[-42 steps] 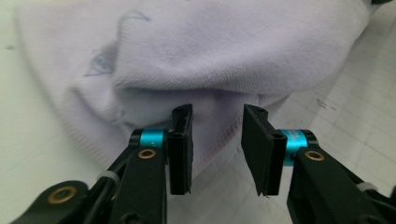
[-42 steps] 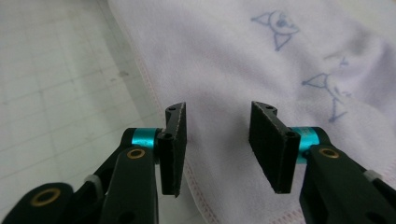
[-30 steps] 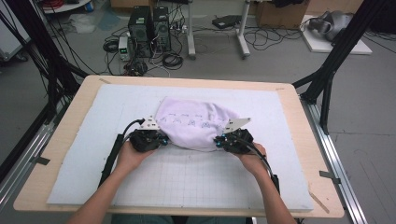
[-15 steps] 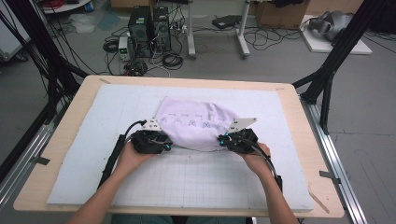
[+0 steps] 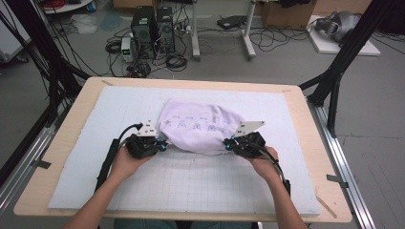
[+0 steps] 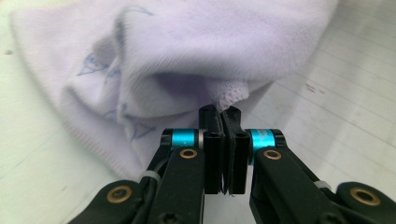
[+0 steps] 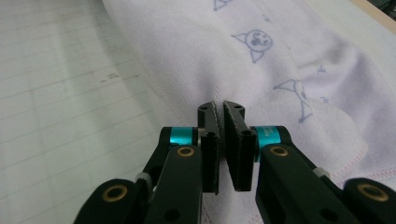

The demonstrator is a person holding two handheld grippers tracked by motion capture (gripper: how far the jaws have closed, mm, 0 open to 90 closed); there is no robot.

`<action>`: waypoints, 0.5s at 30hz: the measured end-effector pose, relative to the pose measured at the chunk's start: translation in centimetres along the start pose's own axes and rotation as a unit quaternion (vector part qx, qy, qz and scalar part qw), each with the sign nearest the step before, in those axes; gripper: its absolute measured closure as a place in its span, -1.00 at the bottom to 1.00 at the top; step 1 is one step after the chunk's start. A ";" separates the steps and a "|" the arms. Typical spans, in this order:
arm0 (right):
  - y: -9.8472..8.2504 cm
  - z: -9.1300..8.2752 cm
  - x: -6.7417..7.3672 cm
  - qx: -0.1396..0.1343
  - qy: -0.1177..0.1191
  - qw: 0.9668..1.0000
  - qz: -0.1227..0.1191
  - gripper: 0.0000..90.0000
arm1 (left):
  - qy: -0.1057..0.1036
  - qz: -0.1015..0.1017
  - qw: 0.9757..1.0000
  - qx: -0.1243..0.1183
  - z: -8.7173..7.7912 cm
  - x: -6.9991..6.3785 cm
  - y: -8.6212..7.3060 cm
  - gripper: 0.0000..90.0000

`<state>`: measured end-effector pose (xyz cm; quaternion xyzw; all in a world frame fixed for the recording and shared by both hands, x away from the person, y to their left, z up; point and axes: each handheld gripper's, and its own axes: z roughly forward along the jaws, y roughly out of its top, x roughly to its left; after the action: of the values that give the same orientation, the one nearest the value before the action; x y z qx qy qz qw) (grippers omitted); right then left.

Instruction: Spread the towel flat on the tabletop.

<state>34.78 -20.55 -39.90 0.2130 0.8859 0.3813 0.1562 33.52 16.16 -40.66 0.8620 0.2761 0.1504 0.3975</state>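
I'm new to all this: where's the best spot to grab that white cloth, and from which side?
Probably the cloth's near hem, at its two ends, coming in low from the person's side. That stitched edge faces them and is thin enough for the left gripper and right gripper to pinch.

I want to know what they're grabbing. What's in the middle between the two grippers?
A white towel with little cat faces lies bunched between the left gripper and the right gripper, seen in the high view.
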 end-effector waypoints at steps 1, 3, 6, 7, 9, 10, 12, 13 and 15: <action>0.0 -0.2 0.1 -0.001 0.001 1.000 -0.002 0.90 | 0.001 0.004 1.000 -0.002 -0.6 -0.1 -0.2 0.95; 0.0 -0.6 0.3 -0.003 0.004 1.000 -0.003 0.91 | 0.002 0.007 1.000 -0.006 -1.9 -0.3 -0.7 0.95; 0.0 -1.3 0.8 -0.006 0.006 1.000 -0.008 0.91 | 0.008 0.012 1.000 -0.015 -3.8 -0.5 -1.4 0.95; 0.0 -1.7 1.0 -0.007 0.007 1.000 -0.010 0.91 | 0.008 0.013 1.000 -0.019 -4.4 -0.5 -1.7 0.95; 0.1 -2.5 1.5 -0.013 0.011 1.000 -0.015 0.91 | 0.006 0.011 1.000 -0.023 -5.6 -0.5 -2.2 0.95; 0.2 -3.0 1.8 -0.015 0.010 1.000 -0.019 0.91 | 0.004 0.009 1.000 -0.026 -6.1 -0.5 -2.4 0.95; 0.2 -4.0 2.3 -0.023 0.013 0.999 -0.021 0.91 | 0.007 0.011 1.000 -0.029 -7.1 -0.7 -2.7 0.95; 0.2 -4.5 2.6 -0.023 0.012 0.999 -0.022 0.91 | 0.010 0.013 0.999 -0.031 -7.6 -0.8 -2.9 0.95; 0.0 -5.5 3.1 -0.028 0.019 0.999 -0.024 0.91 | 0.003 0.013 0.999 -0.032 -8.5 -1.0 -3.2 0.95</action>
<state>29.66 -22.38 -36.62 0.1797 0.8825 0.4063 0.1542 27.53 22.40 -37.74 0.8520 0.2611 0.1670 0.4219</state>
